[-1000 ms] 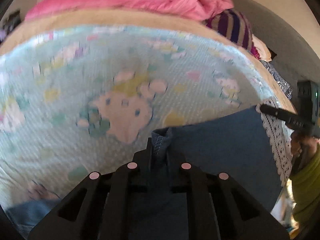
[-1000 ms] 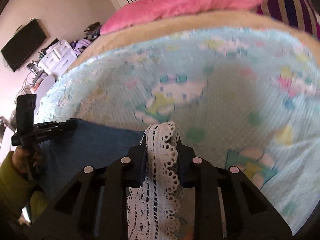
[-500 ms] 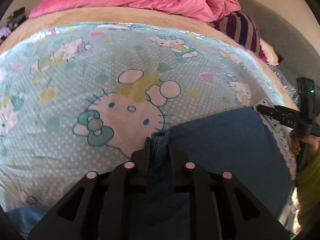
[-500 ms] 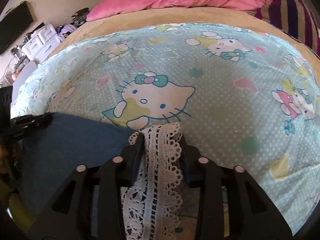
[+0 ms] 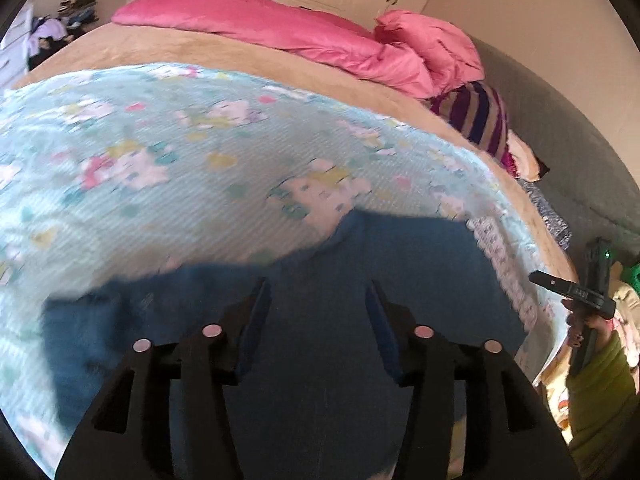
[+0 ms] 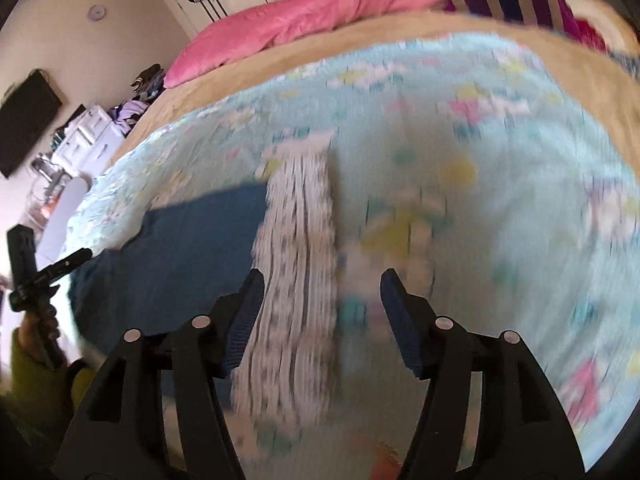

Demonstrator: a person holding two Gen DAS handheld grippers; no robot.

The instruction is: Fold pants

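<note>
Blue pants (image 5: 392, 264) with a white lace trim (image 5: 500, 264) lie spread on the light blue cartoon-print sheet (image 5: 160, 168). My left gripper (image 5: 316, 284) hovers over the blue cloth, its jaws opening, and nothing is pinched between the pads. In the right wrist view the lace trim (image 6: 300, 264) runs under the gap of my right gripper (image 6: 323, 274), whose jaws are also opening and do not press it. The blue cloth (image 6: 192, 248) lies to its left. Each gripper shows at the edge of the other's view, held by a hand with a green sleeve (image 5: 600, 392). Both views are motion-blurred.
A pink duvet (image 5: 304, 36) and a striped pillow (image 5: 476, 116) lie at the far end of the bed on a tan blanket (image 5: 200, 48). White drawers with clothes (image 6: 88, 136) and a wall screen (image 6: 24, 120) stand off to the left.
Both grippers have let go: the left released the blue cloth edge, the right the lace trim. Both pulled back from the fabric, which now lies on the sheet.
</note>
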